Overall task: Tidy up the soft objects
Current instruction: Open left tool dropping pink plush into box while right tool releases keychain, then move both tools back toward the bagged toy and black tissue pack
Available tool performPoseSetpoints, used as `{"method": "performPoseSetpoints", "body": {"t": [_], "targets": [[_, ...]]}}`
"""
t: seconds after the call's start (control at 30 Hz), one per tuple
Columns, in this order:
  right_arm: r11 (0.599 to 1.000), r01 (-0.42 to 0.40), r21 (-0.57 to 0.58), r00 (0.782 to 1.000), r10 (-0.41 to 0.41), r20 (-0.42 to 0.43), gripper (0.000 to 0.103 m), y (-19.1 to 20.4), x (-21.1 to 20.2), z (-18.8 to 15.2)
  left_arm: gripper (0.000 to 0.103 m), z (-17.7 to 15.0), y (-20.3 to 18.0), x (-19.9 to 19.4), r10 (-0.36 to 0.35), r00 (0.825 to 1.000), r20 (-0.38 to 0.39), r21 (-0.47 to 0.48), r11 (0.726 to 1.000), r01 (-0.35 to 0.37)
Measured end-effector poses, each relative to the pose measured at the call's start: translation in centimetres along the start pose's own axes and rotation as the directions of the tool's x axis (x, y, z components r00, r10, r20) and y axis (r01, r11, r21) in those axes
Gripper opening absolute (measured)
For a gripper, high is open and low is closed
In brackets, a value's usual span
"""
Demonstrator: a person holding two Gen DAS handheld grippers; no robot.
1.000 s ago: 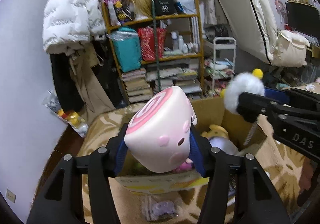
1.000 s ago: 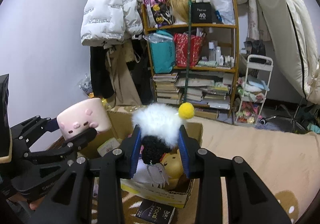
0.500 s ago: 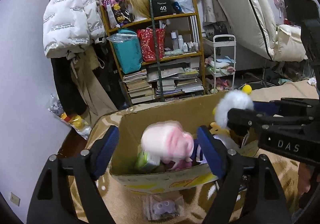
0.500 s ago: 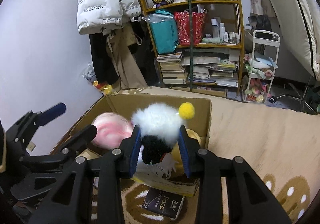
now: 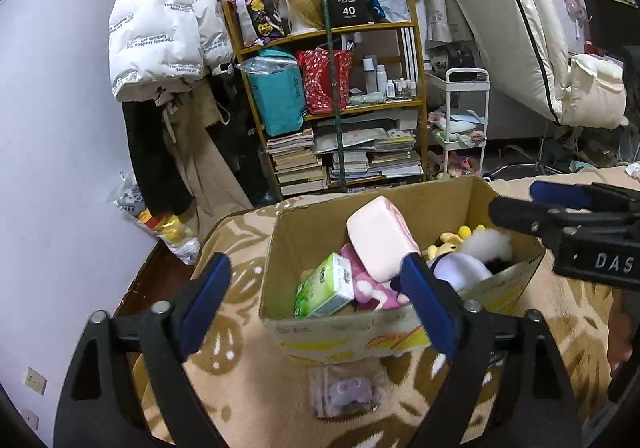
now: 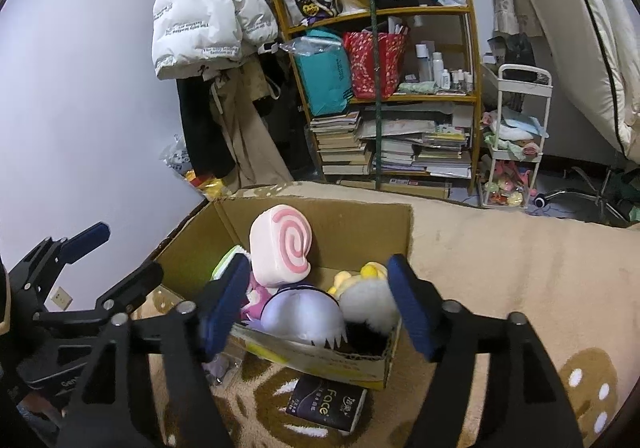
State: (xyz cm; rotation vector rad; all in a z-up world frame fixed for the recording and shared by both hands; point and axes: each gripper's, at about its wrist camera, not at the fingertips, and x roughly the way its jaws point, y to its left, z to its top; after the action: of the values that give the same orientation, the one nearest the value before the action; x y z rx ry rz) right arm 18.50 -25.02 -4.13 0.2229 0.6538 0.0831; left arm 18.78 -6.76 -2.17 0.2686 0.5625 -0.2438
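A cardboard box (image 5: 280, 244) (image 6: 352, 220) stands on a beige patterned blanket (image 6: 520, 260). Inside lies the pink swirl-roll plush (image 5: 380, 240) (image 6: 282, 248), leaning on other toys. The white fluffy plush with black underside (image 5: 486, 244) (image 6: 368, 302) rests in the box's near right corner, beside a lilac-white plush (image 6: 302, 314) and a yellow one (image 6: 370, 271). A green tissue pack (image 5: 326, 286) lies at the box's left. My left gripper (image 5: 316, 292) is opening, free of the pink plush. My right gripper (image 6: 316, 298) is opening too, with the white plush below, untouched.
A black "Face" packet (image 6: 326, 406) and a bagged purple toy (image 5: 348, 394) lie on the blanket before the box. Behind stand a crowded wooden shelf (image 5: 340, 100), a white rolling cart (image 5: 464, 120), hanging coats (image 5: 164, 36) and a leaning mattress (image 5: 508, 20).
Both grippers opened. The pink swirl plush dropped from the left jaws into the box, and the white fluffy plush fell from the right jaws into the box corner.
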Motion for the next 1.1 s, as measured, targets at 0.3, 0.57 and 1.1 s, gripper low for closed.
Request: {"method": "performPoseSetpoints", "body": {"t": [0.3,0.57,1.1], "targets": [[0.999,0.032,0.02,0.999,-0.032,0.02,0.103,0.7,-2.3,-0.5,0.096,-0.8,0.9,-1.8,0.019,0.999,-0.045,-0.019,1.0,-0.02],[0.996,0.085,0.019,0.996,-0.085,0.009,0.103,0.8,-3.4,-1.1,0.098,-1.7,1.5,-3.0,0.028,0.997,-0.073,-0.012,1.0,-0.029],[0.997,0.073,0.031,0.995,-0.071,-0.077,0.103,1.3,-3.7,-3.7,0.098,-4.9,1.9,-2.8,-0.007,0.98,-0.2,-0.052,0.999,-0.004]]}}
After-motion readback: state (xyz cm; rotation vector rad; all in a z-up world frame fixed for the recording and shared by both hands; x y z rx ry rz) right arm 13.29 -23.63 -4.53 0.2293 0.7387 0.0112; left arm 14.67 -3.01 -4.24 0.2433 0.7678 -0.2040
